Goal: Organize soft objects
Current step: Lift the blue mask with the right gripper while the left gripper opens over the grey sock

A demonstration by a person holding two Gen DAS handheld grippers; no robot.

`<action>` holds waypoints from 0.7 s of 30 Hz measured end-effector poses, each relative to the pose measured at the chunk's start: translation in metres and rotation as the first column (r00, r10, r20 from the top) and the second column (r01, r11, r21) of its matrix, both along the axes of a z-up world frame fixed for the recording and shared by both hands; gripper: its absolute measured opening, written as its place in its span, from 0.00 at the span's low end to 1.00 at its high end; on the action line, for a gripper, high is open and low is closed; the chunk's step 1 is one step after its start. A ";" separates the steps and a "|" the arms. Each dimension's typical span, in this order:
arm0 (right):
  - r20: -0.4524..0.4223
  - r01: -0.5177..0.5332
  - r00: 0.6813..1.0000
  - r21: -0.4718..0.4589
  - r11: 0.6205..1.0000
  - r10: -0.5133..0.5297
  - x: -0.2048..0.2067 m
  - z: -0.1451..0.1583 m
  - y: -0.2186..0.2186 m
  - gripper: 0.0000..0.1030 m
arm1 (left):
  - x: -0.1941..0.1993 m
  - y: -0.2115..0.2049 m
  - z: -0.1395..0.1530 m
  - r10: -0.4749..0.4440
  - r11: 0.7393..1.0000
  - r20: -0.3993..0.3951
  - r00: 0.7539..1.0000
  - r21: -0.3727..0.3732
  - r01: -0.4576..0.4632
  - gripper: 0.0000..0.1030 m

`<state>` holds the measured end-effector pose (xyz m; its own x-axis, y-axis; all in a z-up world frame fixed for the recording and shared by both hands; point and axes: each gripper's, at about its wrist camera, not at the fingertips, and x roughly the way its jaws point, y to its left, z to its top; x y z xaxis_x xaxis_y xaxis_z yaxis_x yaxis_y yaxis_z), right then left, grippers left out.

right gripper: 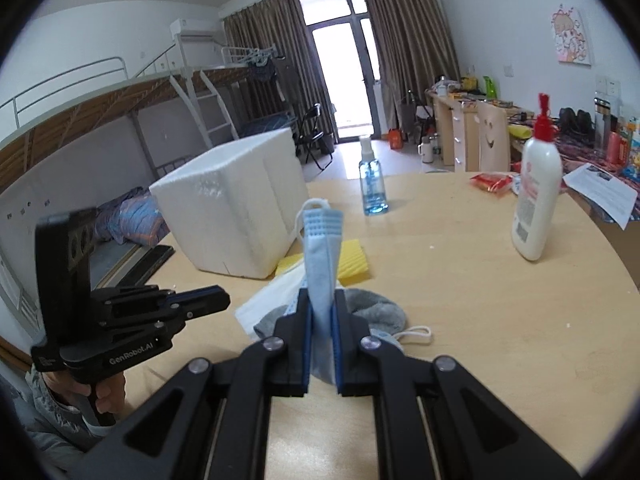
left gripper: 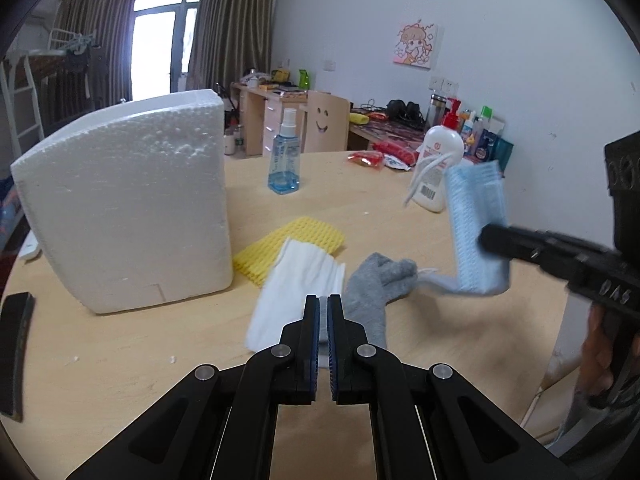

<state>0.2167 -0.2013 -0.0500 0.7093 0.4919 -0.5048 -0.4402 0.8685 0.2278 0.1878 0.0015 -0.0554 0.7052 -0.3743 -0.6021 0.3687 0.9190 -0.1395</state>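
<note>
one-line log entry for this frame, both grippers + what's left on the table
left gripper: shut, empty | right gripper: shut on blue face mask, lifted | on table: grey sock, white cloth, yellow sponge

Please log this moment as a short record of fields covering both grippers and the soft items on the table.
right gripper: shut on blue face mask, lifted off the table
left gripper: shut, nothing held
grey sock: lying on table
white cloth: flat, overlapping yellow sponge cloth
foam box: standing at left
</note>
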 end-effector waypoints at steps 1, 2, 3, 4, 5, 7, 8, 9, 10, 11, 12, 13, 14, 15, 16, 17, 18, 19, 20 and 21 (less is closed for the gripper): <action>0.005 0.008 1.000 0.002 1.000 -0.008 -0.001 0.002 -0.002 0.11 | 0.000 0.001 -0.002 0.010 1.000 -0.001 1.000 0.013 -0.010 0.04; 0.013 0.015 1.000 0.005 1.000 -0.015 -0.002 0.004 -0.005 0.11 | 0.001 0.001 -0.003 0.020 1.000 -0.005 1.000 0.022 -0.020 0.04; 0.019 0.016 1.000 0.010 1.000 -0.016 -0.004 0.006 -0.007 0.11 | 0.002 0.001 -0.005 0.026 0.999 -0.009 1.000 0.030 -0.026 0.04; 0.024 0.020 1.000 0.010 1.000 -0.020 -0.004 0.006 -0.008 0.11 | 0.004 0.001 -0.008 0.034 0.999 -0.013 0.999 0.037 -0.034 0.04; 0.029 0.026 0.999 0.012 1.000 -0.027 -0.005 0.007 -0.008 0.11 | 0.007 0.002 -0.010 0.049 0.998 -0.017 0.999 0.043 -0.048 0.05; 0.026 0.025 0.999 0.016 1.000 -0.026 -0.005 0.005 -0.009 0.11 | 0.010 0.003 -0.014 0.042 0.998 -0.025 0.999 0.048 -0.041 0.08; 0.023 0.028 0.999 0.016 0.999 -0.028 -0.005 0.004 -0.009 0.11 | 0.016 0.003 -0.017 0.044 0.998 -0.037 0.998 0.056 -0.042 0.13; 0.018 0.028 0.999 0.016 0.999 -0.028 -0.004 0.002 -0.009 0.11 | 0.020 0.002 -0.019 0.042 0.997 -0.044 0.998 0.064 -0.039 0.18; 0.013 0.027 1.000 0.018 0.999 -0.027 -0.003 0.000 -0.009 0.11 | 0.024 0.000 -0.022 0.036 0.997 -0.048 0.998 0.068 -0.033 0.28; 0.010 0.028 1.000 0.020 0.999 -0.028 -0.004 -0.001 -0.009 0.11 | 0.026 -0.001 -0.023 0.044 0.996 -0.055 0.998 0.081 -0.040 0.37; 0.007 0.029 1.000 0.023 0.999 -0.029 -0.003 -0.003 -0.009 0.11 | 0.028 -0.003 -0.025 0.050 0.995 -0.057 0.997 0.092 -0.045 0.40; 0.004 0.028 1.000 0.028 0.999 -0.029 -0.002 -0.004 -0.011 0.11 | 0.029 -0.003 -0.026 0.048 0.995 -0.054 0.997 0.094 -0.043 0.42; 0.002 0.030 1.000 0.031 0.999 -0.030 -0.002 -0.006 -0.013 0.11 | 0.031 -0.004 -0.027 0.046 0.994 -0.054 0.997 0.098 -0.040 0.42; -0.001 0.033 0.999 0.034 0.999 -0.033 -0.002 -0.007 -0.014 0.11 | 0.032 -0.005 -0.028 0.047 0.994 -0.058 0.997 0.104 -0.041 0.42; -0.007 0.035 0.999 0.036 0.999 -0.035 -0.001 -0.008 -0.016 0.11 | 0.032 -0.006 -0.028 0.047 0.994 -0.061 0.997 0.104 -0.040 0.42; -0.010 0.039 0.999 0.039 0.998 -0.039 -0.001 -0.009 -0.016 0.11 | 0.031 -0.007 -0.027 0.034 0.996 -0.065 0.997 0.089 -0.028 0.45; -0.014 0.044 0.999 0.044 0.998 -0.043 0.000 -0.011 -0.019 0.11 | 0.029 -0.010 -0.027 0.019 0.997 -0.071 0.997 0.076 -0.013 0.46; -0.017 0.046 0.999 0.048 0.998 -0.045 0.001 -0.012 -0.021 0.11 | 0.028 -0.013 -0.026 -0.002 0.998 -0.078 0.997 0.064 0.007 0.47; -0.018 0.050 0.999 0.051 0.997 -0.049 0.001 -0.013 -0.023 0.11 | 0.025 -0.018 -0.026 -0.026 0.998 -0.081 0.996 0.059 0.031 0.47; -0.020 0.053 0.998 0.054 0.997 -0.052 0.002 -0.013 -0.024 0.11 | 0.022 -0.024 -0.026 -0.042 0.997 -0.079 0.996 0.067 0.047 0.47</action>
